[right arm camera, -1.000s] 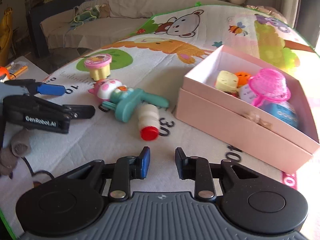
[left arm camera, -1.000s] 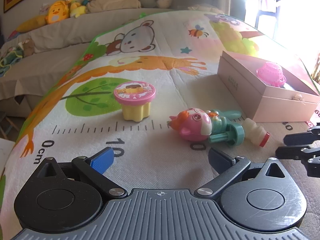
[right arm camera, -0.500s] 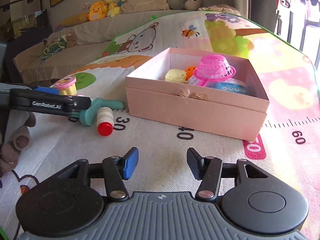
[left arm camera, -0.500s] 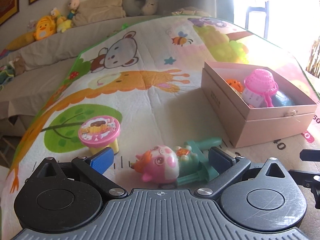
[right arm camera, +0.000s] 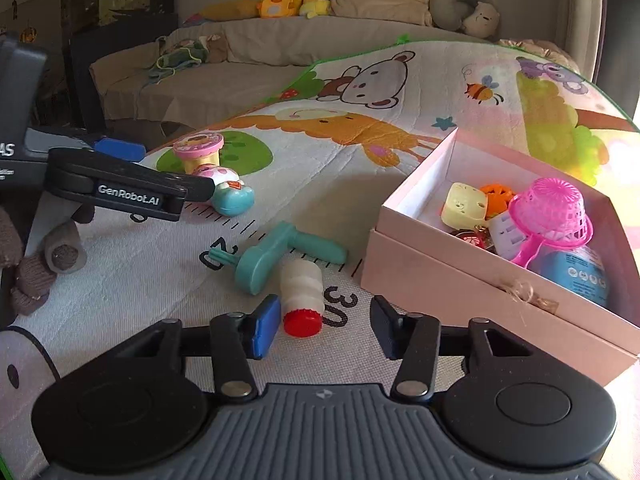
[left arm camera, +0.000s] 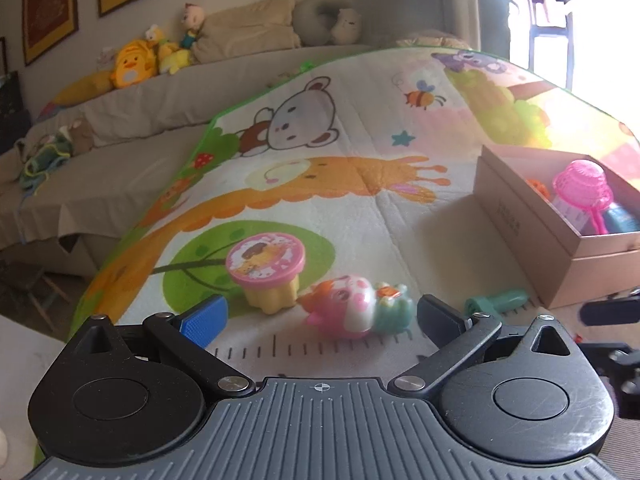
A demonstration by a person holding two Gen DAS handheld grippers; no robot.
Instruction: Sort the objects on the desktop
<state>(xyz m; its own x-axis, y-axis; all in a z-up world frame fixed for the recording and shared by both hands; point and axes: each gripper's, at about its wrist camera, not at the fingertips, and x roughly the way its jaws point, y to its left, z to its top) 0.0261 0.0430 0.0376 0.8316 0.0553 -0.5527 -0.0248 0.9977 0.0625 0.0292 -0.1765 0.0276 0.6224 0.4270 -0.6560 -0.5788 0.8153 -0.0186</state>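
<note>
Two grippers hang over a cartoon play mat [right arm camera: 360,160]; we take the open pink box [right arm camera: 460,280] as our landmark. Our left gripper [left arm camera: 316,318], well left of the box, has its jaws wide apart around a pink-and-white animal toy [left arm camera: 348,308], not pressing it. A pink-lidded yellow cup [left arm camera: 266,272] sits just beyond. Our right gripper [right arm camera: 325,326], jaws apart and closing, has the red cap of a small white bottle [right arm camera: 301,296] between its fingers, just left of the box, touching a teal handle toy [right arm camera: 276,252].
</note>
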